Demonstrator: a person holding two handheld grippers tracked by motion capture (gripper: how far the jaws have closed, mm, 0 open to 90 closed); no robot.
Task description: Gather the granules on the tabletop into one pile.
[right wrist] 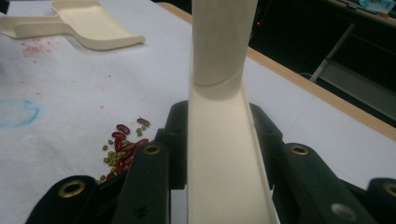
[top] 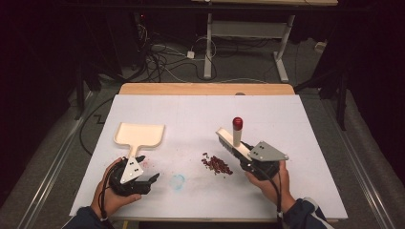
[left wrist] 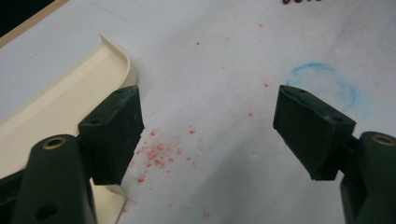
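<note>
On a white desk (top: 286, 124), the right tool (top: 253, 160) clamps a cream brush (top: 228, 140) beside a bean pile (top: 217, 164), while the left tool (top: 145, 183), jaws wide and empty, rests by the dustpan (top: 141, 134); a hard sweep would likely scatter beans.

Right gripper (right wrist: 219, 140) clamps cream brush (right wrist: 224, 177) beside beans (right wrist: 122, 148).

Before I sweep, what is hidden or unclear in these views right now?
- Brush bristles: in the high view, too small and shadowed to see whether they touch the table.
- Brush top: cut off by the upper edge of the right gripper view.
- Dustpan: the left gripper's near jaw covers part of it; the frame edge cuts off the rest.
- Beans: too small to count.
</note>
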